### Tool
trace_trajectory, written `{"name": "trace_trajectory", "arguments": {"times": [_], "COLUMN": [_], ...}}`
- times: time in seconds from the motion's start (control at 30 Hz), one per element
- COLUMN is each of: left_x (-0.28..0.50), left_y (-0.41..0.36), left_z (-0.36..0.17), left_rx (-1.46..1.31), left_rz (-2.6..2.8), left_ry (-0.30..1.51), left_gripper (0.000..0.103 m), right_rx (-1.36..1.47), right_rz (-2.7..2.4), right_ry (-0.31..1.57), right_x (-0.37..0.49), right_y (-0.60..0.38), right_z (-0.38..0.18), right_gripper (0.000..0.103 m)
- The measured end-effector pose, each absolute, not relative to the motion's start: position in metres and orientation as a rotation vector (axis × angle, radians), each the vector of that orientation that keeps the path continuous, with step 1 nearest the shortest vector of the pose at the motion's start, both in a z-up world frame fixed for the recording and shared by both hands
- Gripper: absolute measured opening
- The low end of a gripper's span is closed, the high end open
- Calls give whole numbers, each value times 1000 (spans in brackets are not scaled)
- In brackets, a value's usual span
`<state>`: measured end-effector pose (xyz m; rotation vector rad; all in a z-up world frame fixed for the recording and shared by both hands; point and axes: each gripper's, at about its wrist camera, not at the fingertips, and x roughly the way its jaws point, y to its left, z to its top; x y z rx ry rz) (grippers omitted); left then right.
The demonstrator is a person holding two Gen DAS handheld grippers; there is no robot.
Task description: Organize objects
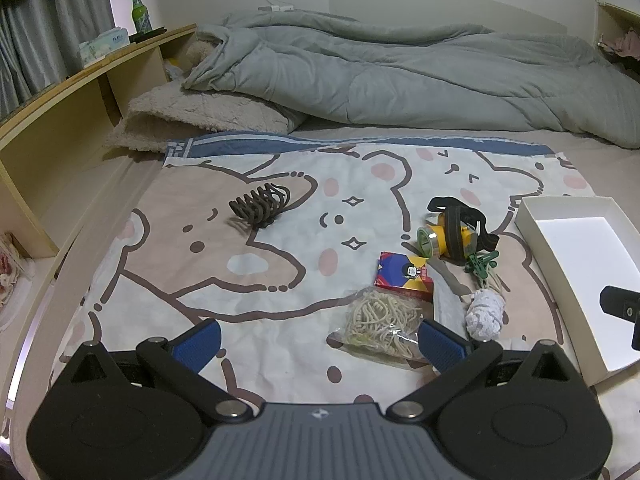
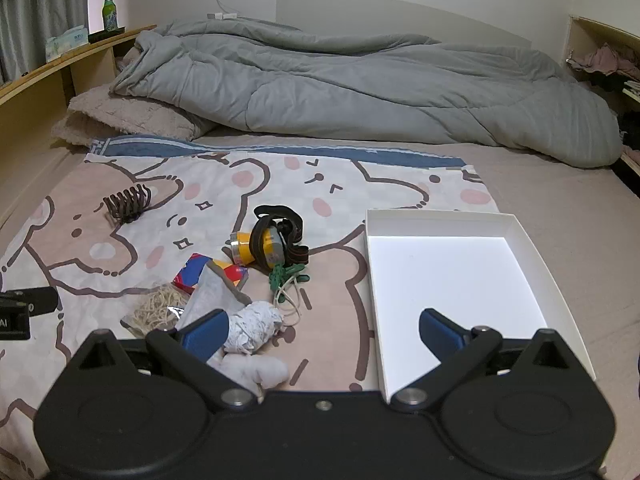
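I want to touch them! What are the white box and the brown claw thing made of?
The white box looks like thin matte cardboard: flat folded walls, sharp corners. The brown claw clip seems to be hard plastic with stiff curved teeth, though the finish is hard to tell from here.

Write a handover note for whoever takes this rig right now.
Left gripper: open, empty, low over the bear-print cloth.
Right gripper: open, empty, between the pile and the white box.
Box holds nothing yet.
On the cloth: hair claw apart at left; headlamp, card pack, green clips, bag of rubber bands and wadded paper clustered.
Done: nothing. Left: everything, presumably into the box.
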<state>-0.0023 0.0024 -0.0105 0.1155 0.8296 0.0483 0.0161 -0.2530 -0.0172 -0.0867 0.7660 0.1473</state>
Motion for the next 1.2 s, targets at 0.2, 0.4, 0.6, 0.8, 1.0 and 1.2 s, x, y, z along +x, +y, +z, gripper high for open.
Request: {"name": "trace_trajectory", "arguments": {"times": [0.2, 0.4, 0.6, 0.8, 1.0, 1.2], "left_x": [-3, -3, -3, -2, -2, -2], "left_y": [-2, -3, -4, -6, -6, -5], "left_z": [-13, -11, -11, -11, -10, -10], "left_rx": [115, 116, 115, 117, 116, 115], "left_rz": [51, 49, 51, 50, 50, 51], "left_ry": [836, 839, 840, 842, 844, 845], "left_gripper": [103, 103, 103, 103, 103, 103], "right_rx": [-89, -89, -90, -89, -92, -93], "right_rz": [147, 146, 147, 148, 151, 153], "right_ry": [767, 769, 770, 772, 776, 777], "right_x": [15, 16, 16, 17, 17, 17], "right_y": [-253, -252, -252, -253, -253, -252], "right_z": [-22, -22, -21, -22, -23, -23], "right_gripper": [103, 103, 103, 103, 103, 103]}}
